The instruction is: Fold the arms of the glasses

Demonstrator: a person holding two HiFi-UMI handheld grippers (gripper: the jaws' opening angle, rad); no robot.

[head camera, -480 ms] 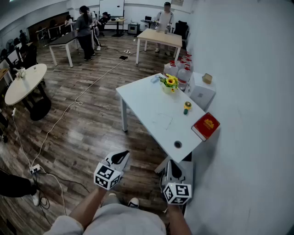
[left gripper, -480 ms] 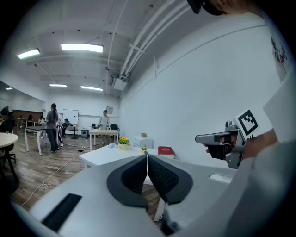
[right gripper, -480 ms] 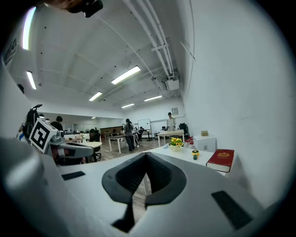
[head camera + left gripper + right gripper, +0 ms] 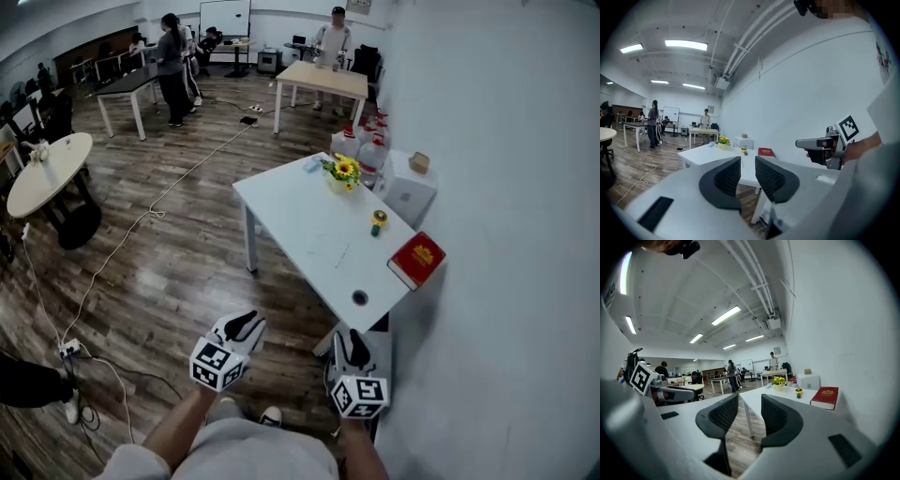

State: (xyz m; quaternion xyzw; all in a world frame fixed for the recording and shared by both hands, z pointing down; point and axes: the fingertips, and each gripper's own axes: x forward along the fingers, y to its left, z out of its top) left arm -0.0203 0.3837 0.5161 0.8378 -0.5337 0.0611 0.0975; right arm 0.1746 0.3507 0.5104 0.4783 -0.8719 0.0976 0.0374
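The thin-framed glasses [image 4: 335, 253] show only as a faint outline lying on the middle of the white rectangular table [image 4: 281, 202], about halfway between its two long edges. They are too small to tell how their arms stand. Toward the table's far end a pot of yellow sunflowers [image 4: 343, 172] stands near the wall-side edge. A small yellow-and-green thing [image 4: 379, 221] sits further along that edge, and a red hardcover book [image 4: 417, 260] lies by the same edge, close to the near corner. A small dark round thing [image 4: 360, 298] rests just inside the table's near end. Both grippers hang over the wooden plank floor [image 4: 178, 272] short of that near end, well apart from the glasses and side by side. The left gripper [image 4: 246, 325] [image 4: 747, 163] has its ribbed black jaws a narrow gap apart, with nothing between them. The right gripper [image 4: 352, 345] [image 4: 750, 404] has its jaws at a wider gap, also empty. It faces along the table beside the white wall [image 4: 506, 187].
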